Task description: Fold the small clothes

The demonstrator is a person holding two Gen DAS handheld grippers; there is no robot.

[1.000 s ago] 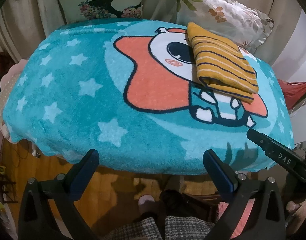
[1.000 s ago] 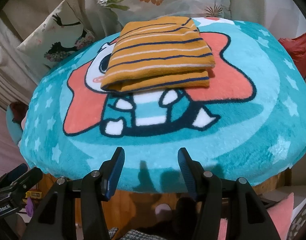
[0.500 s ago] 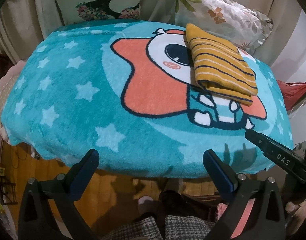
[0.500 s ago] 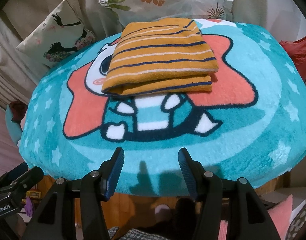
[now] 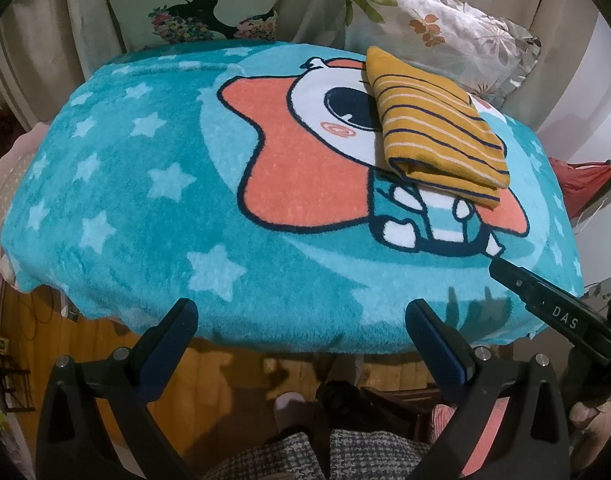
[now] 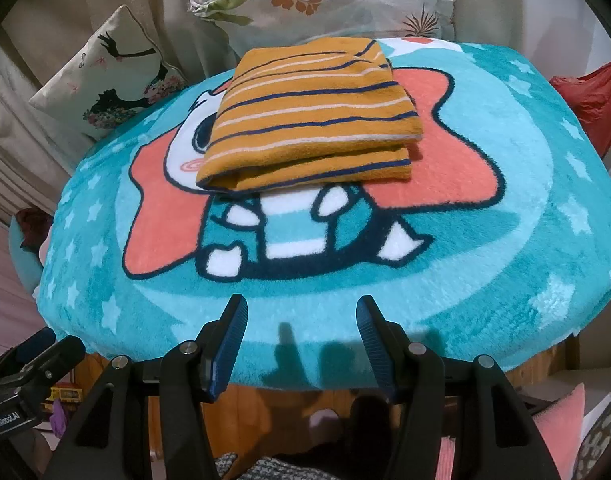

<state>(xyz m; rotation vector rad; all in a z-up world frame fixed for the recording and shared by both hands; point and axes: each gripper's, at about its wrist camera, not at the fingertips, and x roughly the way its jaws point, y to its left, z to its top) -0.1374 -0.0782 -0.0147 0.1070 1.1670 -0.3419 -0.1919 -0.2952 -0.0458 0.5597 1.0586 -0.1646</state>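
Both views drawn back, folded striped garment (image 6: 311, 120) well beyond right claw (image 6: 301, 334)

A teal blanket (image 5: 137, 200) with pale stars and a cartoon figure on an orange star shape covers the tabletop. Behind it, against a beige curtain (image 6: 65, 8), lean two pillows: a leaf-print pillow (image 5: 437, 28) with a frilled edge and a cream pillow (image 6: 109, 80) printed with a dark silhouette and flowers. A red bag (image 6: 593, 100) sits off the blanket's right side. Below the blanket's near edge shows a wooden floor (image 5: 209, 384).
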